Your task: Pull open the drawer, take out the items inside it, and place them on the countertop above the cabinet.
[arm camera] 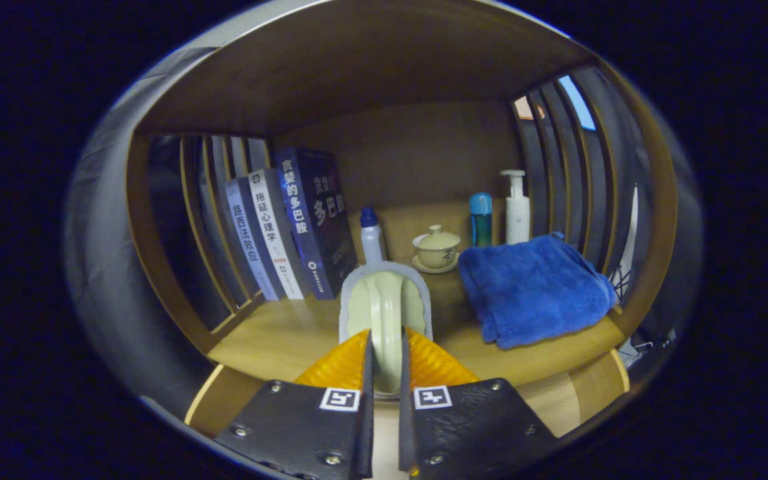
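- Both fingers of tongs (384, 373) pinch pale green handled brush with grey pad (385, 307).
- Brush sticks out ahead over wooden counter (271, 340), beside folded blue towel (534, 290).

Gripper (385, 373) clamped on a pale-handled brush (385, 313) over the countertop (277, 340)

Both fingers press its handle at lower centre; books (291, 227) stand upper left, a folded blue towel (534, 290) lies right, a lidded cup (436, 248) and bottles (516, 207) behind.

The claw (384, 360) points forward and level, its two fingers (341, 367) drawn close together. Both press on the pale green curved plastic handle of a brush-like tool (384, 313), which stands upright between them.
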A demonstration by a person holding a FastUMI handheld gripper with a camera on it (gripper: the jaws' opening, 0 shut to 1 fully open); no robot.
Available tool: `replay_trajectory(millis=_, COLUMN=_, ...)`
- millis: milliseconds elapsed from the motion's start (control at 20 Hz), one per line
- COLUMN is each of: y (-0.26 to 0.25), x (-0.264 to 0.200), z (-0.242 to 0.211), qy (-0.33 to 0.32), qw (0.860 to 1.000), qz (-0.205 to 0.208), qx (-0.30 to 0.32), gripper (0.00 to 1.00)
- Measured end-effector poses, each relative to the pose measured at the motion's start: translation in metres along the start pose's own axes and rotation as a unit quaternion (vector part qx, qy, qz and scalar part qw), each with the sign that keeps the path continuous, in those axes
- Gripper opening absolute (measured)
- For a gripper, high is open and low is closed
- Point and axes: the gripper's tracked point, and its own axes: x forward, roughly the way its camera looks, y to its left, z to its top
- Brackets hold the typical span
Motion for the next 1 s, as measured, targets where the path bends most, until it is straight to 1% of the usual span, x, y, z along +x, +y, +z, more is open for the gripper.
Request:
replay_trajectory(millis=50, y=0.001, x=0.005, z=0.002, qy=-0.012, qw=1.0, qz=0.003, qx=0.001, gripper=0.15)
replay_trajectory(millis=100, y=0.0, x=0.011, z=0.004, qy=-0.018, qw=1.0, qz=-0.005, qx=0.003, gripper=0.16)
replay_trajectory(millis=450, y=-0.001, x=0.034, z=0.009, qy=-0.027, qw=0.999, qz=-0.015, qx=0.022, gripper=0.15)
replay_trajectory(millis=500, y=-0.003, x=0.034, z=0.006, qy=-0.023, qw=0.999, qz=-0.024, qx=0.019, gripper=0.17)
replay_trajectory(millis=550, y=-0.003, x=0.034, z=0.0, qy=-0.013, qw=0.999, qz=-0.025, qx=0.017, gripper=0.19)
replay_trajectory(millis=600, y=-0.001, x=0.036, z=0.006, qy=-0.026, qw=0.999, qz=-0.023, qx=0.019, gripper=0.19)
replay_trajectory(millis=700, y=-0.001, x=0.034, z=0.0, qy=-0.011, qw=0.999, qz=-0.02, qx=0.025, gripper=0.19)
replay_trajectory(millis=750, y=0.0, x=0.035, z=-0.005, qy=0.001, qw=0.999, qz=-0.018, qx=0.029, gripper=0.21)
replay_trajectory(millis=800, y=-0.001, x=0.032, z=-0.009, qy=0.011, qw=0.999, qz=-0.017, qx=0.03, gripper=0.26)
replay_trajectory(millis=850, y=0.001, x=0.029, z=-0.009, qy=0.013, qw=0.999, qz=-0.01, qx=0.033, gripper=0.26)
replay_trajectory(millis=950, y=0.01, x=0.023, z=-0.015, qy=0.021, qw=0.999, qz=0.013, qx=0.033, gripper=0.44)
replay_trajectory(millis=1000, y=0.008, x=0.019, z=-0.014, qy=0.02, qw=0.999, qz=0.01, qx=0.027, gripper=0.53)
